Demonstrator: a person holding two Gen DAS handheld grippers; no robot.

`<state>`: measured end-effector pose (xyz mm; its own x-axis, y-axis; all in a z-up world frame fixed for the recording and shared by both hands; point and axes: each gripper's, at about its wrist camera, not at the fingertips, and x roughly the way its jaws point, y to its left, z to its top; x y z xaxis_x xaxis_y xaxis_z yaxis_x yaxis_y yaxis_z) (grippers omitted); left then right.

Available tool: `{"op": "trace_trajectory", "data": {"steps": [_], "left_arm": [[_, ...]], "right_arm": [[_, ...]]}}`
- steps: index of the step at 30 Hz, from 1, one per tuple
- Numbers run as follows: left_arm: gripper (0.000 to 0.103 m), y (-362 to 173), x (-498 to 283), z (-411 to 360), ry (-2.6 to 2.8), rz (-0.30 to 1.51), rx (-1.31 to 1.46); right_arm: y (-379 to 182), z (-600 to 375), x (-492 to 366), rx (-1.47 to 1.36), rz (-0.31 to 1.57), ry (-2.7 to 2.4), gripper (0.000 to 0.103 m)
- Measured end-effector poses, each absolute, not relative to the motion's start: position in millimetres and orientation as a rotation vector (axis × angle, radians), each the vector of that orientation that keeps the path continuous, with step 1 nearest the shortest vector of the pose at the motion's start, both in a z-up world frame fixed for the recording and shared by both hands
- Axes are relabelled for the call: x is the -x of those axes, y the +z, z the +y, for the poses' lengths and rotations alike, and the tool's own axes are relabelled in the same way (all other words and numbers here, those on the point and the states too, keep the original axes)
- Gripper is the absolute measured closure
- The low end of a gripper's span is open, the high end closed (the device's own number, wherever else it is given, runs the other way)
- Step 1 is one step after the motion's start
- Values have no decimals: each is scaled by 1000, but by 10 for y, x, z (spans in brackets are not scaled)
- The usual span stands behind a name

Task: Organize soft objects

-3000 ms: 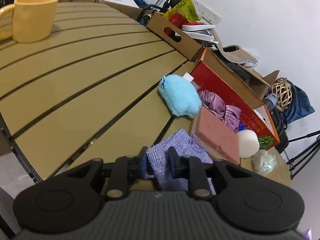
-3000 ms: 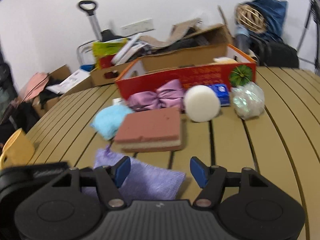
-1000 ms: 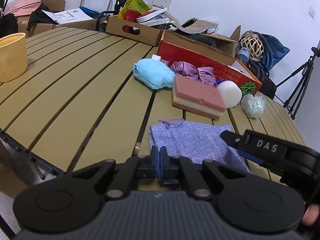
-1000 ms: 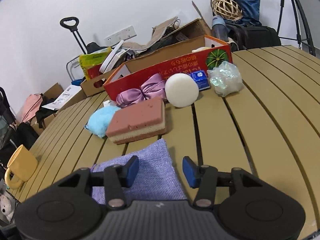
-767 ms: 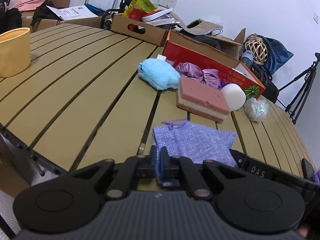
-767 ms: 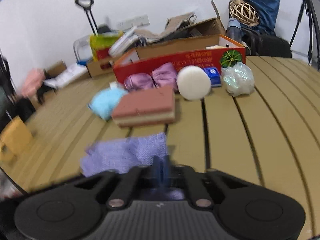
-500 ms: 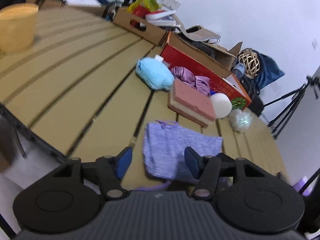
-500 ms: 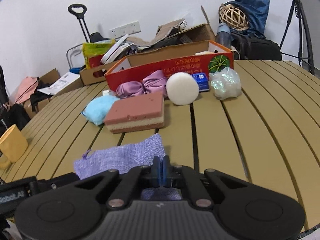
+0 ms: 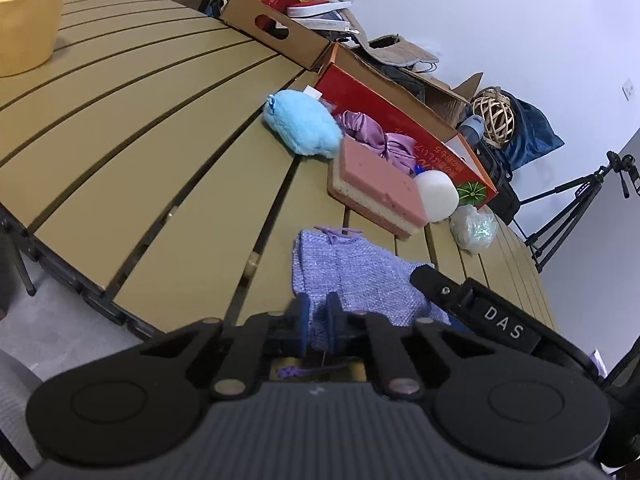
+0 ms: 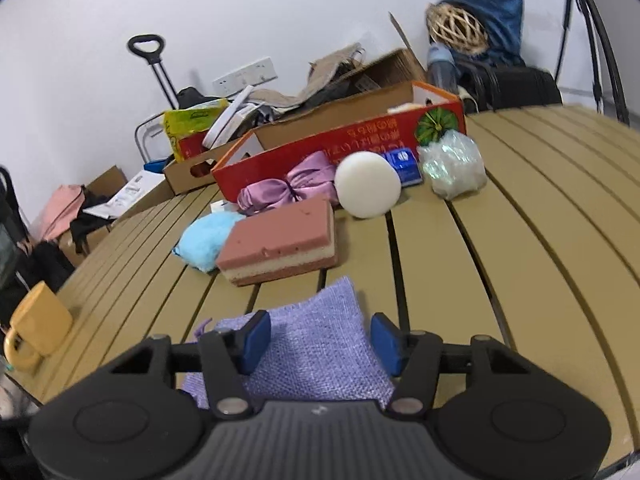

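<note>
Pouch place: the purple pouch (image 9: 352, 276) lies flat on the table (image 9: 120, 152), at its near edge, in front of the sponge (image 9: 376, 188).
Left gripper (image 9: 316, 320): jaws pressed together, pinching the near edge of the pouch.
Right gripper (image 10: 316, 338): jaws opening, spread over the pouch; the pads do not press it.
Direction: the pouch runs away from both grippers toward the sponge; its cord end (image 9: 340, 233) is on the far side in the left view.
Nearer hand: the left one, I judge, because it already has the cloth.
Hidden: the nearest pouch edge is covered by both gripper bodies; whether the pouch is empty, I cannot tell.
</note>
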<state>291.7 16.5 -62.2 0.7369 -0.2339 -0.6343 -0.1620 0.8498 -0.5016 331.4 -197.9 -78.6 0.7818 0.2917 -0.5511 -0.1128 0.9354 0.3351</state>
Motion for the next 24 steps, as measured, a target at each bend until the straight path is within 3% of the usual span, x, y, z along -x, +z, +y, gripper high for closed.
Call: {"op": "trace_trajectory", "data": {"steps": [4, 8, 11, 17, 24], "left_arm": [[98, -598, -2917, 168, -42, 744, 568], [99, -565, -2913, 137, -48, 729, 559], [99, -429, -2917, 98, -82, 679, 543], [99, -122, -3156, 46, -143, 606, 526], [99, 403, -4204, -49, -219, 538, 508]], "right_arm": [[-782, -2039, -3309, -355, 667, 262, 65], [-740, -2050, -3267, -392, 686, 309, 91], [-672, -2024, -3241, -390, 673, 299, 99], [-352, -2122, -3335, -445, 589, 294, 99], [73, -2269, -4234, -474, 539, 284, 99]]}}
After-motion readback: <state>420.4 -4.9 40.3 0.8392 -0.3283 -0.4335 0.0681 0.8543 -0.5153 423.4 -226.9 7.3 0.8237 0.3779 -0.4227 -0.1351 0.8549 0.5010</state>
